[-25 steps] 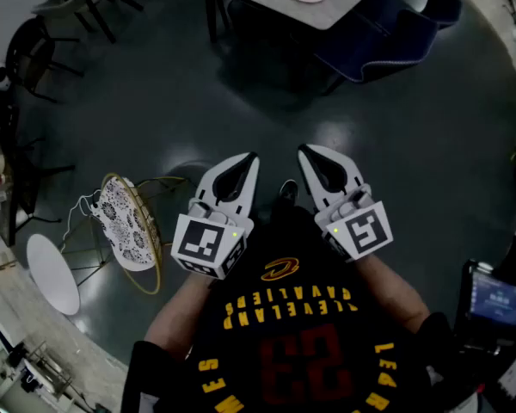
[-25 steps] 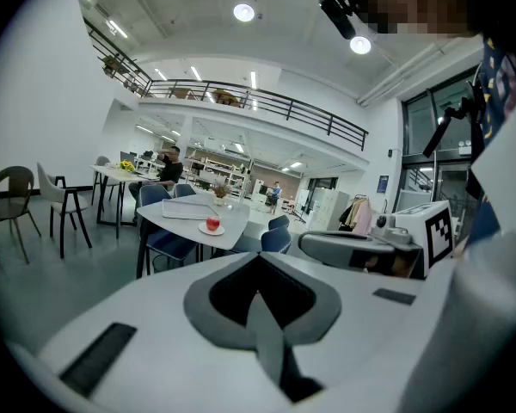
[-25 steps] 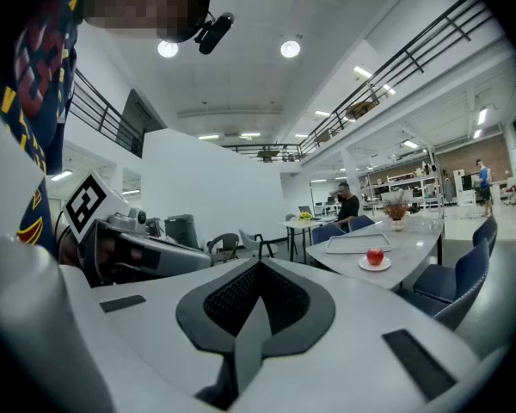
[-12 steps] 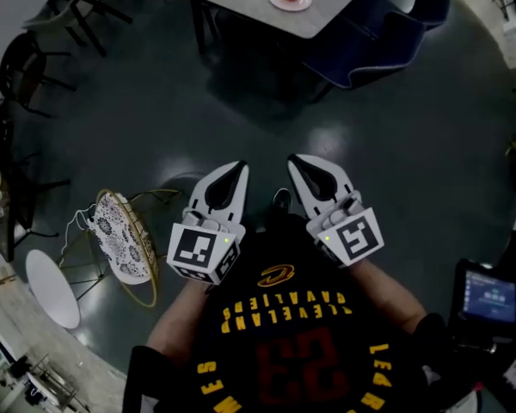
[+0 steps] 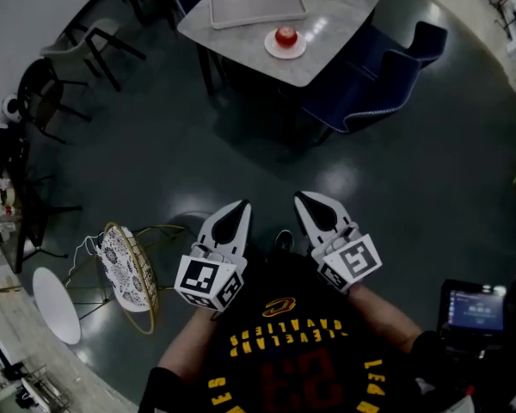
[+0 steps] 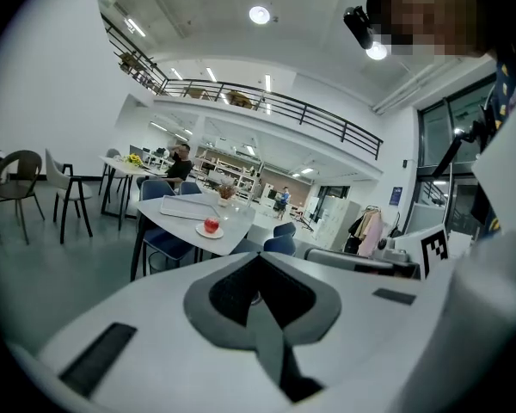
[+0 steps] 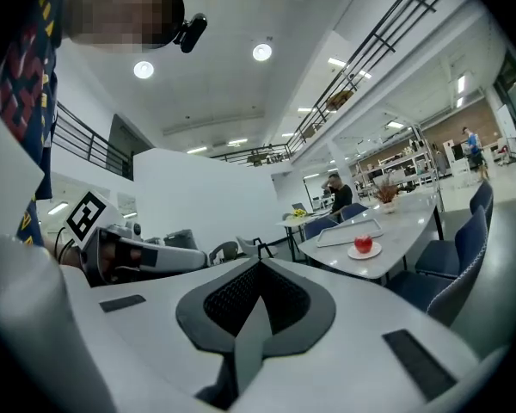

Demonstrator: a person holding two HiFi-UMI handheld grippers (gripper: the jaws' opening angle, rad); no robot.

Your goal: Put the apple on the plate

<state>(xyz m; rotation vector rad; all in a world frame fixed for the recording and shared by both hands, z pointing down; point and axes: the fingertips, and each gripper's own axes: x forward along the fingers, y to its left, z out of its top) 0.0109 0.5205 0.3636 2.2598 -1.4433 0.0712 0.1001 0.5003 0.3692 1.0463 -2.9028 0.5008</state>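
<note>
Grey hall: apple [image 5: 285, 35], judged firm, slick, best gripped mid-girth, is seen on plate [image 5: 271, 47]; left gripper [image 5: 237, 210], right gripper [image 5: 304, 200] held closed, empty.

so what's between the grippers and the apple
Head view: only bare floor, then the table edge; the apple sits on its plate there.

Head view looks steeply down; both gripper views face the distant table [image 5: 344, 11].
</note>
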